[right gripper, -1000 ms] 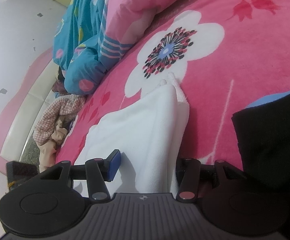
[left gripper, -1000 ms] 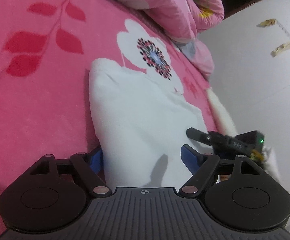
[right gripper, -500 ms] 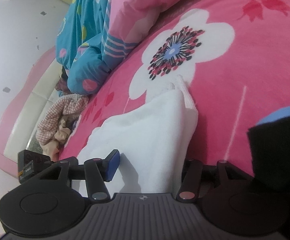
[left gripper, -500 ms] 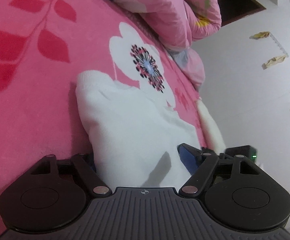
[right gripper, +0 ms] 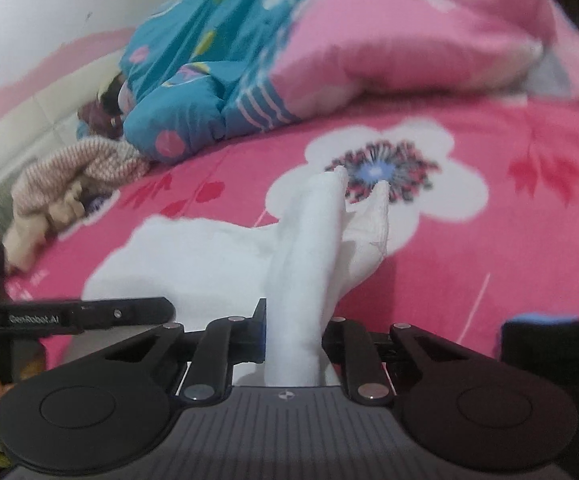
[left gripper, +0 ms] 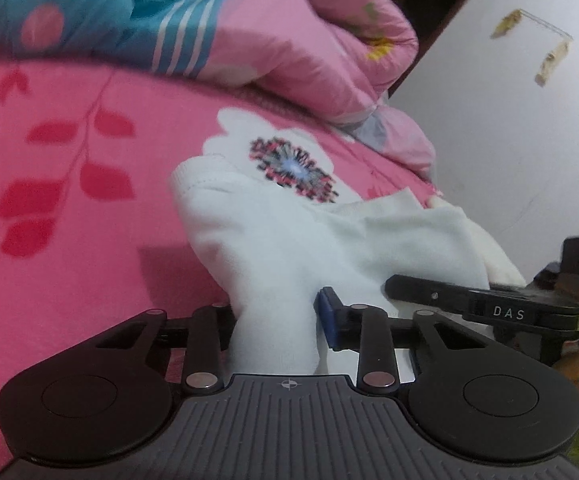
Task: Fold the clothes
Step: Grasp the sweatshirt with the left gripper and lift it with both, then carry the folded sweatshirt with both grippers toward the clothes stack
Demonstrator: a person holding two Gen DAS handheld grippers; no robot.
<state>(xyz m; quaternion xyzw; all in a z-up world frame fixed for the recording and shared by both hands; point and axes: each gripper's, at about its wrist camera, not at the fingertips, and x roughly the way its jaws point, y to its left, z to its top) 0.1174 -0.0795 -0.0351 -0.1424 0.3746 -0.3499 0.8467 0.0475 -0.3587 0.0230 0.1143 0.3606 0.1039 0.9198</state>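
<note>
White garment [left gripper: 289,240] lies on the pink floral bed [left gripper: 69,240], just below its white flower print. Left tool [left gripper: 275,320] and right tool [right gripper: 293,336], jaws just closed, each pinch a raised fold of it.

Two markings can be read. In the left wrist view, white capitals "DAS" stand on the black side of the right gripper [left gripper: 507,312], which reaches in from the right edge. In the right wrist view, pale letters "GenRobot.AI" (blurred, the last characters uncertain) run along the black bar of the left gripper [right gripper: 33,319] at the left edge.
</note>
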